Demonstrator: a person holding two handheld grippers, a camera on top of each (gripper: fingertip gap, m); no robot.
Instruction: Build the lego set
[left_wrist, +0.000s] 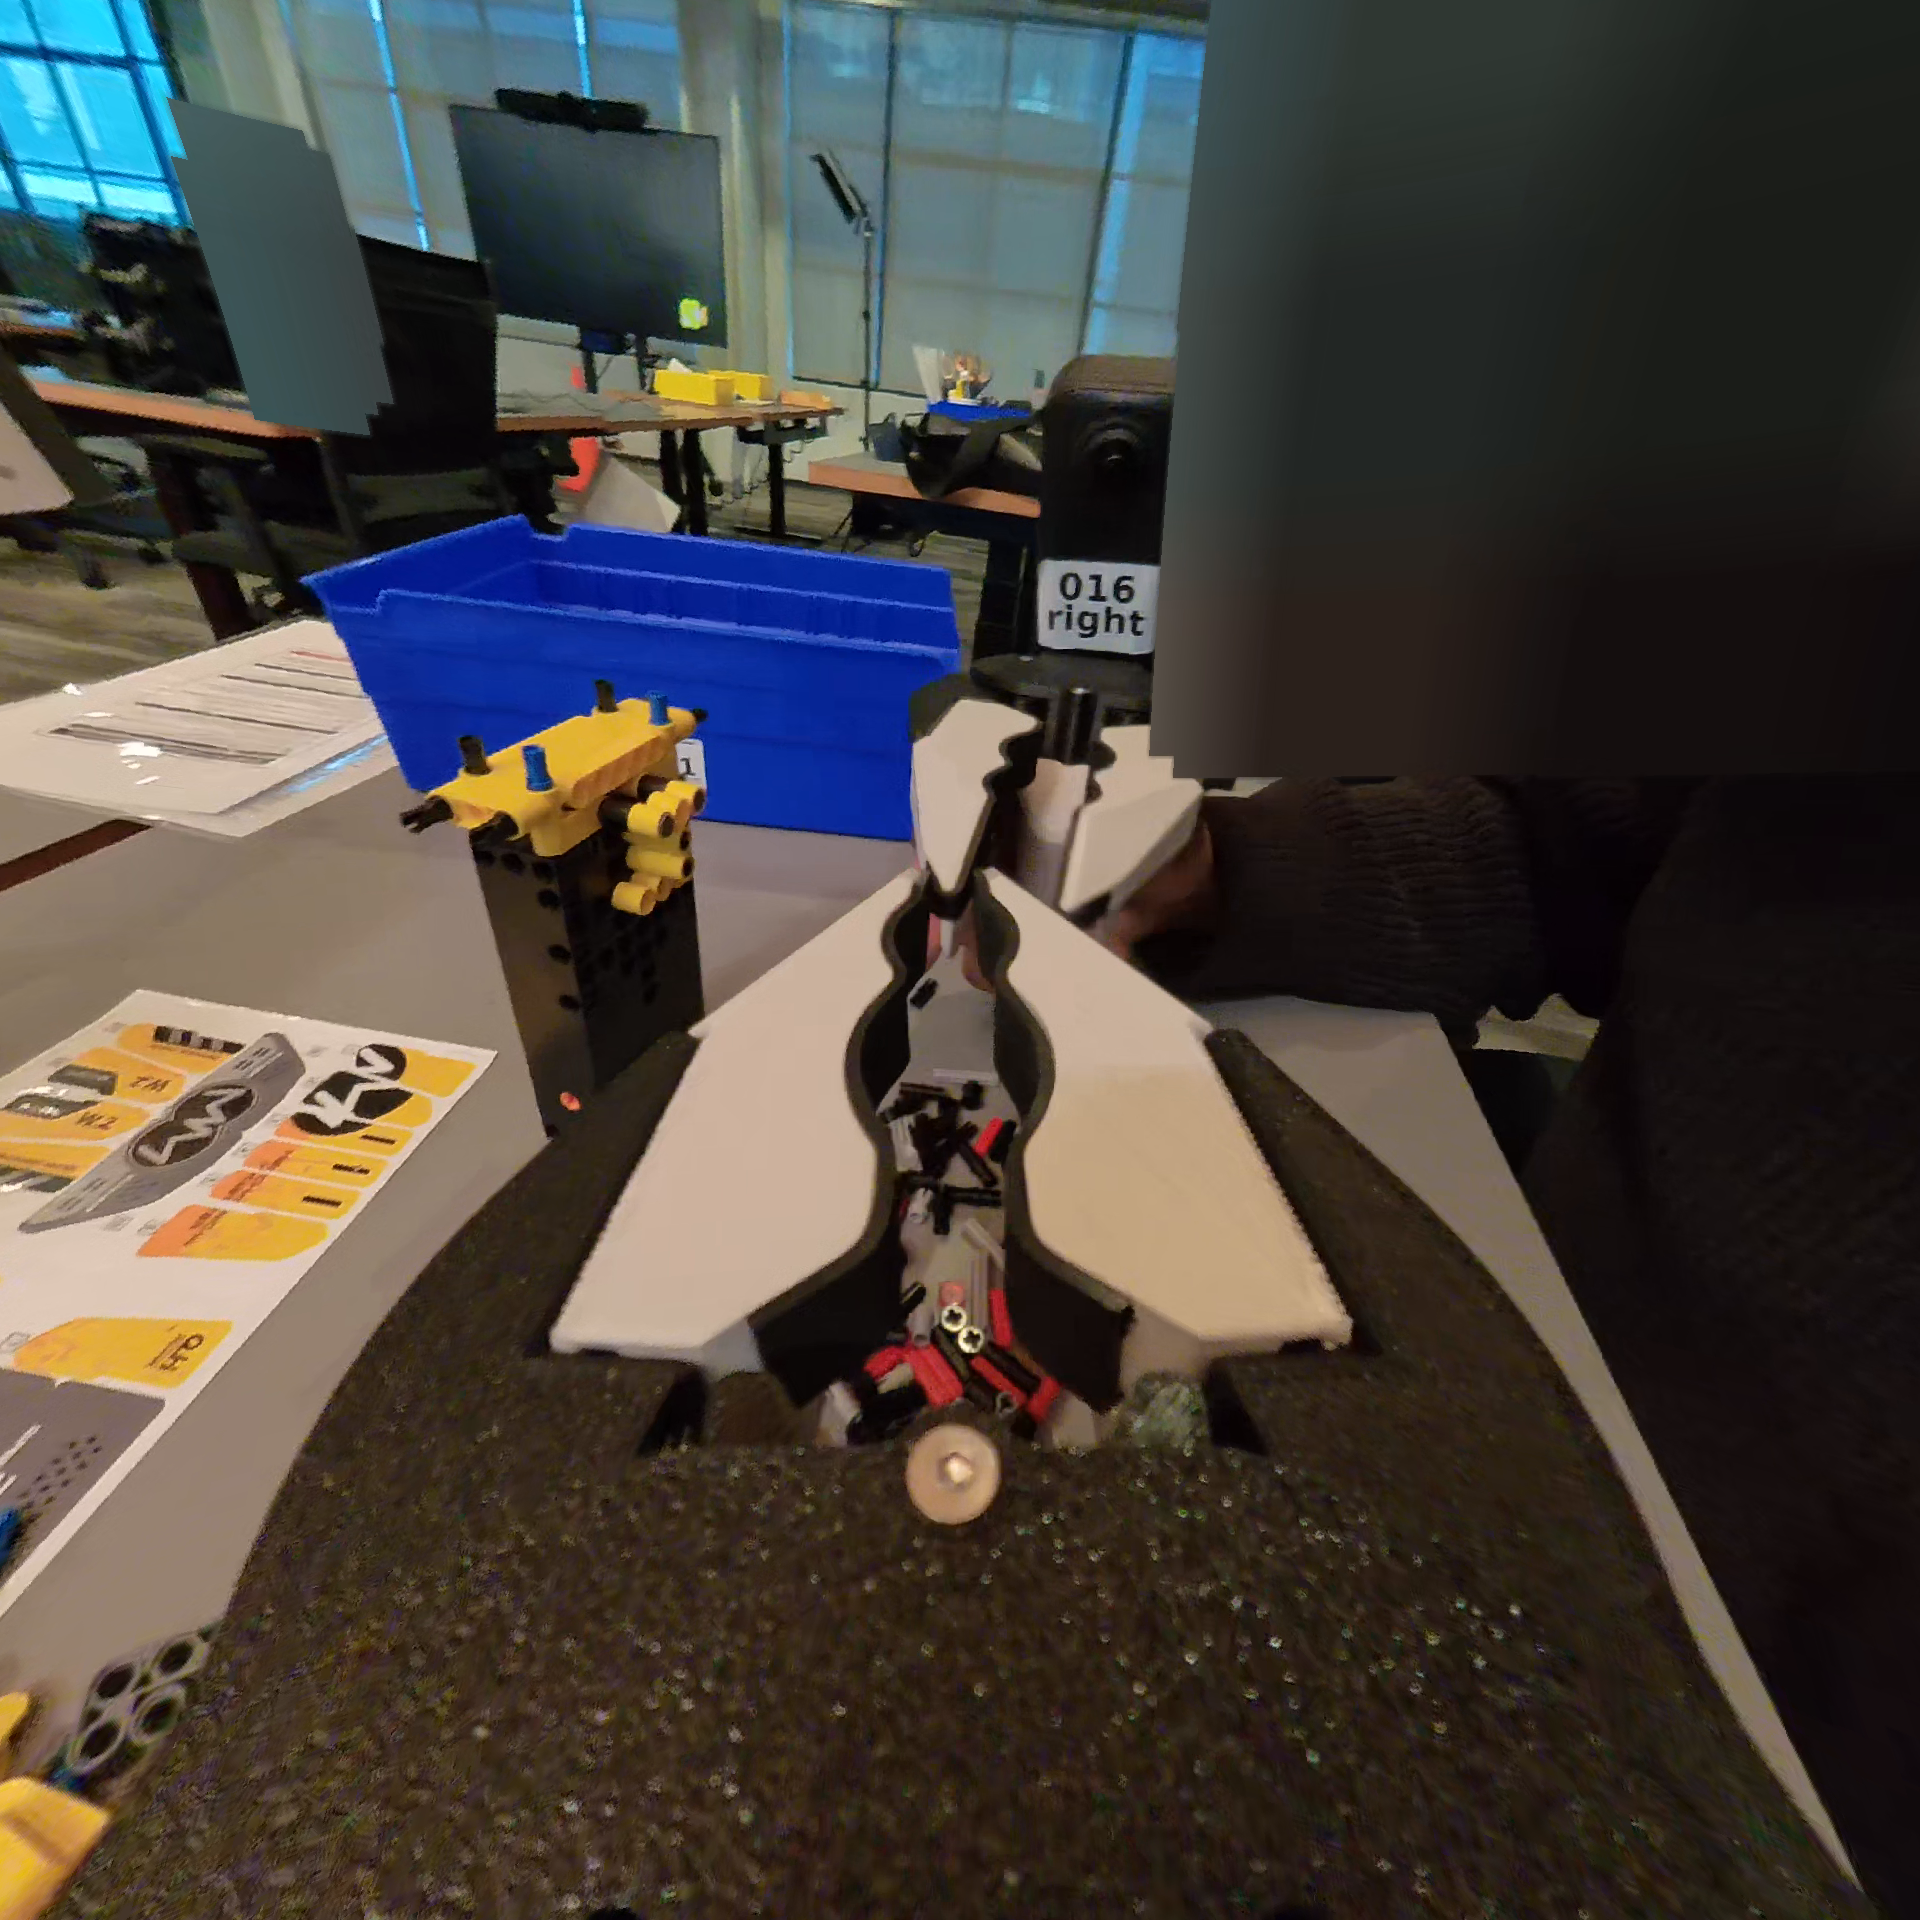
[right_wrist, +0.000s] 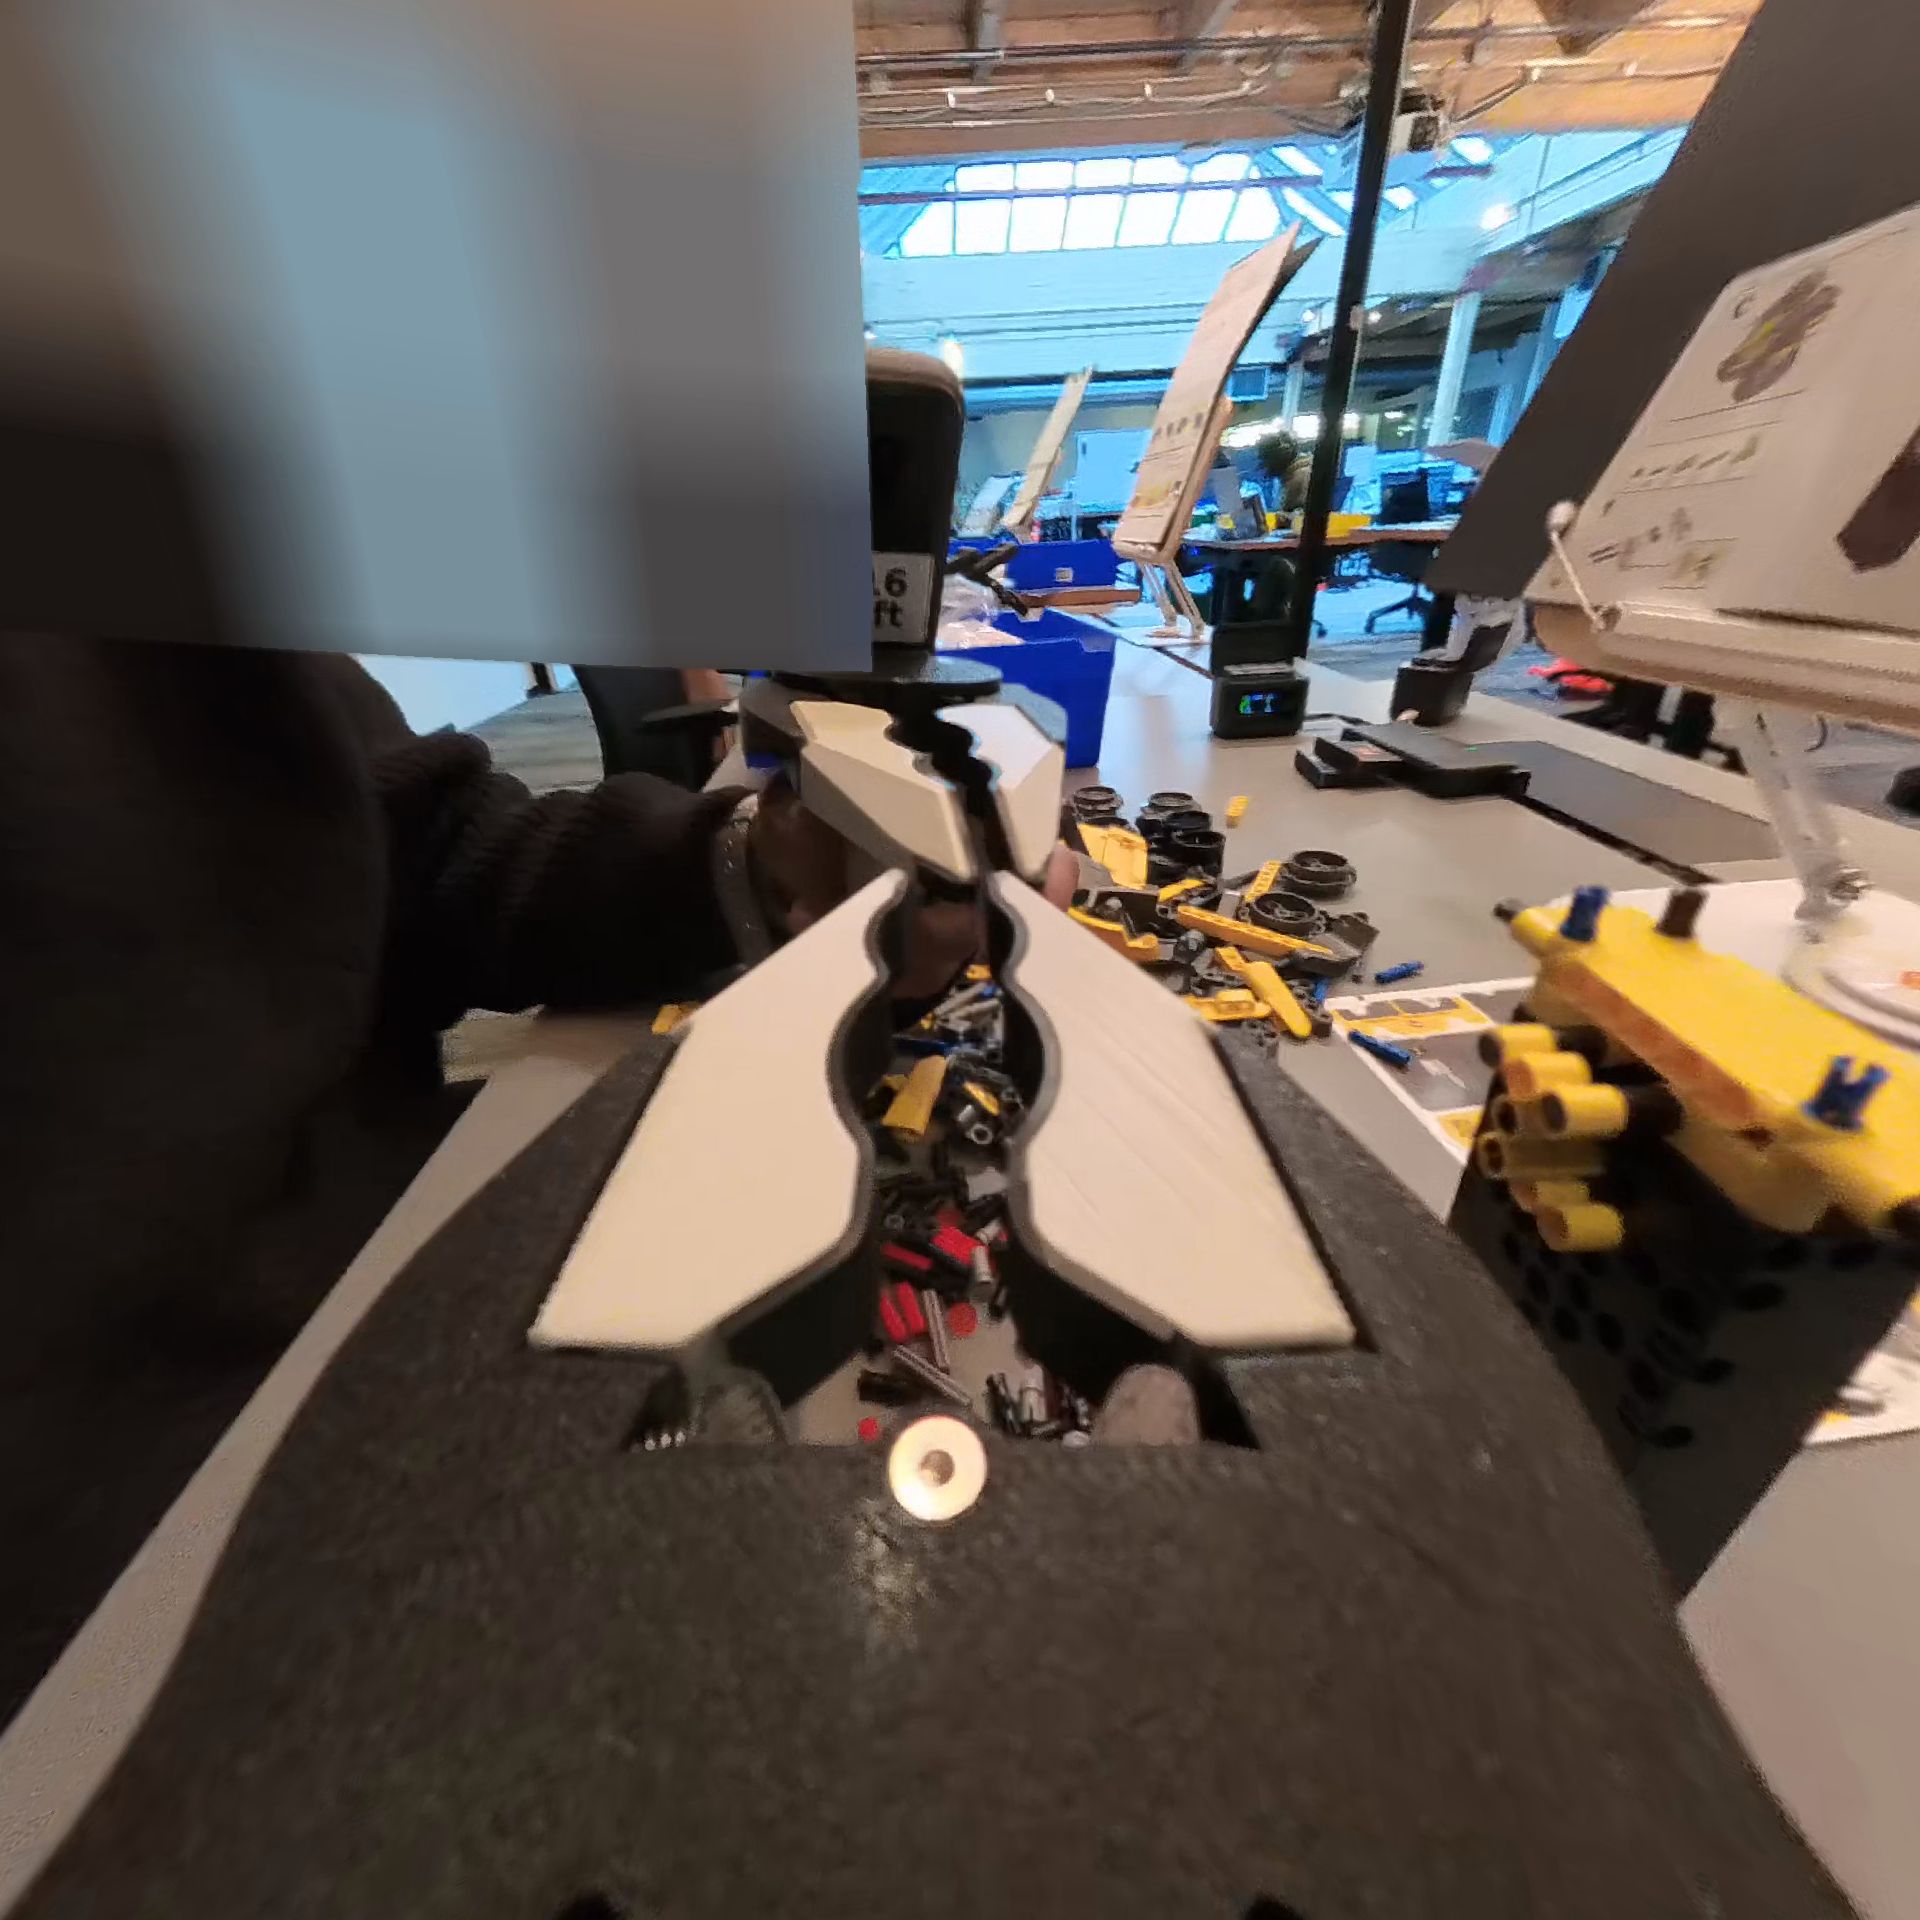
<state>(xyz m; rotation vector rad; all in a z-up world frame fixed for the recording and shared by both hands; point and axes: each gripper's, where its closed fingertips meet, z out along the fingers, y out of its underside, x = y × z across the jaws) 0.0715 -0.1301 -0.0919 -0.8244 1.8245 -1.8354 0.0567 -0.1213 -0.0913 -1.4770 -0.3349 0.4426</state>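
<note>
Around me lies an open office: tall windows (left_wrist: 966, 187) glowing blue, a dark monitor (left_wrist: 592, 223) on a stand, wooden desks (left_wrist: 665, 410), skylights (right_wrist: 1091, 213) under a timber ceiling (right_wrist: 1091, 94).

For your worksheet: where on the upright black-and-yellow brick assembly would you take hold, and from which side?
Probably grip the black column below the yellow top, closing on its two flat, parallel side faces and coming in level from the front. The top bristles with pins and a yellow connector cluster, which likely gives an uneven hold.
</note>
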